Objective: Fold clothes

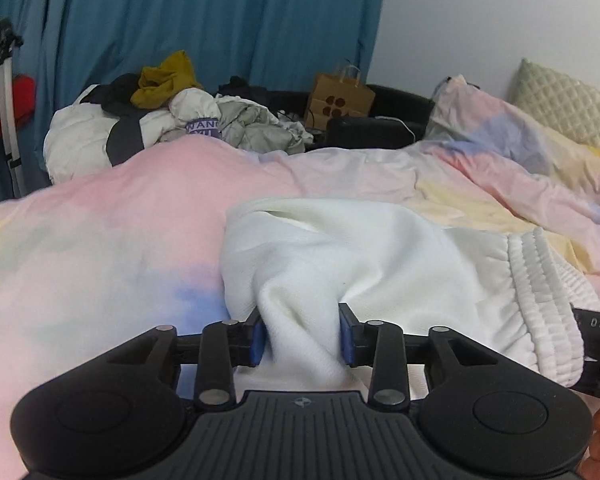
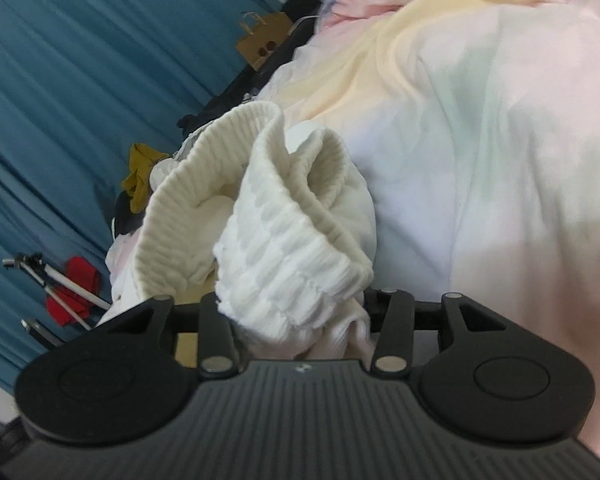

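The white garment (image 1: 380,256) lay on the pastel duvet (image 1: 100,240) on the bed. The left gripper (image 1: 303,334) pinched a fold of it; the right gripper (image 2: 296,320) clamped its ribbed waistband (image 2: 284,216).

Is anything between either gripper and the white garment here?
Nothing visible. The left gripper pinches a bunch of the white garment between its blue pads; the right gripper holds its ribbed waistband on the duvet.

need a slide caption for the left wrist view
Left tool pinches a bunch of the white garment lying on the pastel duvet.
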A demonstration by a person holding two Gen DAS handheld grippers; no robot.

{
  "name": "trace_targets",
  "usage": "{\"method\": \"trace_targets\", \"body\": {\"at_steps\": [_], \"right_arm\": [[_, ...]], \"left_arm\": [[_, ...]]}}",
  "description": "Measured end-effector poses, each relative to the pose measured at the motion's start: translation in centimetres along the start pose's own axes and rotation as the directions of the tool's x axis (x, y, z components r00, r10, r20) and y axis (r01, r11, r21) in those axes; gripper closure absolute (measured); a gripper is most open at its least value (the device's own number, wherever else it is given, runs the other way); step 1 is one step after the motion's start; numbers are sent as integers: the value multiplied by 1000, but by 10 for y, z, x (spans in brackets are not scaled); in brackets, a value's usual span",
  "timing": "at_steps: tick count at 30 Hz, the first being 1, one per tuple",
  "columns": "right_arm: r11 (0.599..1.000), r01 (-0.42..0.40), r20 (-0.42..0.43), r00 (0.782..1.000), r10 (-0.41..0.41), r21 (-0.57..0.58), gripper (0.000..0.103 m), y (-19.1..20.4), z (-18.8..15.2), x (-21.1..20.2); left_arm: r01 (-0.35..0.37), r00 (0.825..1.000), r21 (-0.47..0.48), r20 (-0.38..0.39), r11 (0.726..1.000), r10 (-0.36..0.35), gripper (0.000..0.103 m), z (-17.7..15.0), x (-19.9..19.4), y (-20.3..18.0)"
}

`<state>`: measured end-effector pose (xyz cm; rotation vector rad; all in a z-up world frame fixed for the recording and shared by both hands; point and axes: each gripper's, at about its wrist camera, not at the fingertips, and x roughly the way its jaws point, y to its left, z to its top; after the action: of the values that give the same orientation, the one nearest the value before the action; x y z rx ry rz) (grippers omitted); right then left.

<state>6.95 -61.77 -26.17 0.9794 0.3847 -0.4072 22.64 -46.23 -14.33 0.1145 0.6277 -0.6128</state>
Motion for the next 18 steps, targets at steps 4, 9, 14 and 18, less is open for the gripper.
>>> {"method": "trace_targets", "body": {"at_steps": [4,9,14,18], "right_arm": [[997,44,5,999,-44,69,50,2,8,-26],[991,126,88,989,-122,-47,50,22,3,-88],[955,156,192,975,-108,-253,50,66,-8,-160],[901,142,211,976,-58,-409,42,98,-21,-191]], "left_arm": [[2,1000,-12,-10,1000,-2,56,5,-42,3],[6,998,25,55,1000,-7,43,4,-132,-6],[6,993,46,119,999,-11,28,-1,-209,-19],[1,985,73,174,997,-13,13,-14,-271,-25]]}}
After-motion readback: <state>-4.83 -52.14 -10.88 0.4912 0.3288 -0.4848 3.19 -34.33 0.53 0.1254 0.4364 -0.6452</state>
